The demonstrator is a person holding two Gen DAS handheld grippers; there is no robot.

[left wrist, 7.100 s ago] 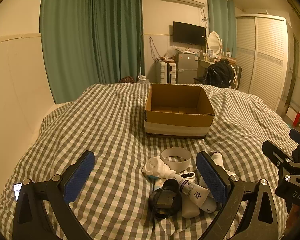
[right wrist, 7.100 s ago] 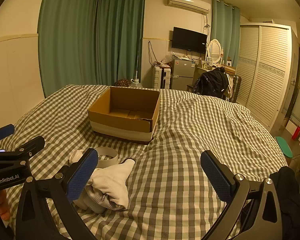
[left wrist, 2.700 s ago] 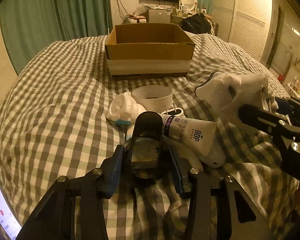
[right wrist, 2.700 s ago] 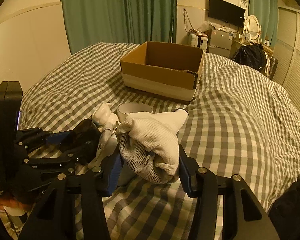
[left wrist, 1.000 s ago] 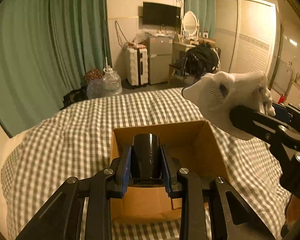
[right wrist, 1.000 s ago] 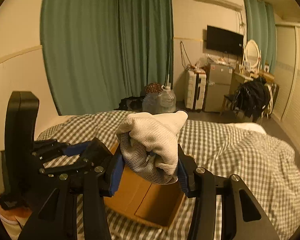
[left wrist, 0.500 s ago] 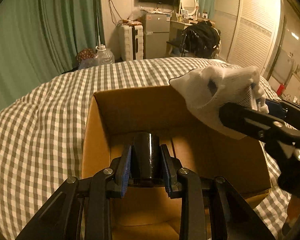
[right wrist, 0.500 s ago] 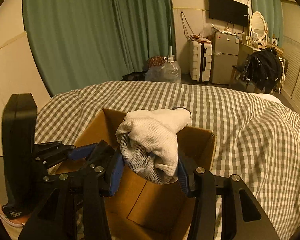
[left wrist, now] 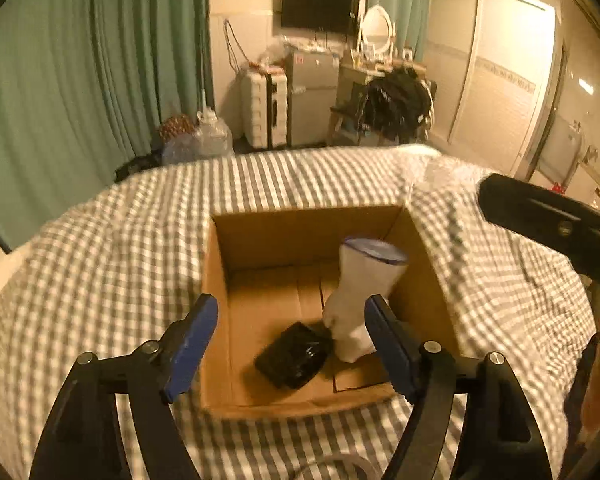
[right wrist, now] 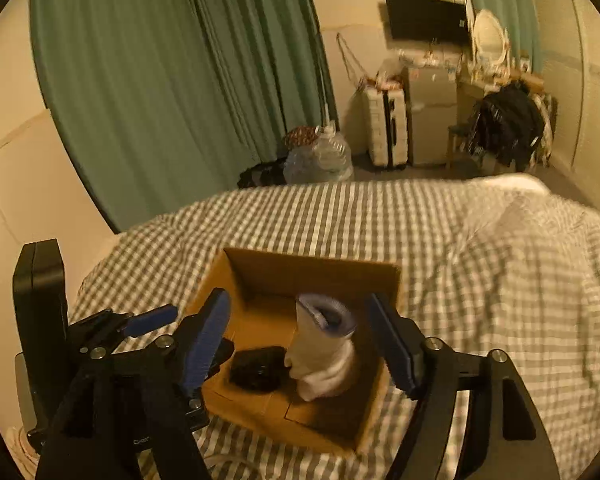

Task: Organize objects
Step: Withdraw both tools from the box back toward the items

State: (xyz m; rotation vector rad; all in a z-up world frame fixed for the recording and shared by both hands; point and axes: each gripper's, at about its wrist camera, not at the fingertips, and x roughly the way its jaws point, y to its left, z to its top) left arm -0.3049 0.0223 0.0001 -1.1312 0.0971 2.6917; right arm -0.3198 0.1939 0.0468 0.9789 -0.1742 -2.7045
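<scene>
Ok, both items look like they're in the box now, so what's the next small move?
Probably lift both away from the cardboard box and head back for more. The left hand-held gripper and right hand-held gripper are open and hold nothing; the white sock and black object sit on the box floor. A white rim at the bottom edge suggests items remain on the checked bedspread.

We see dim, amber indoor light in both views, brightest on the wardrobe (left wrist: 499, 76). Motion blur smears the checked bedspread (left wrist: 100, 248) around the cardboard box (left wrist: 300, 224), while fisheye bending and black vignetting crowd the corners.
</scene>
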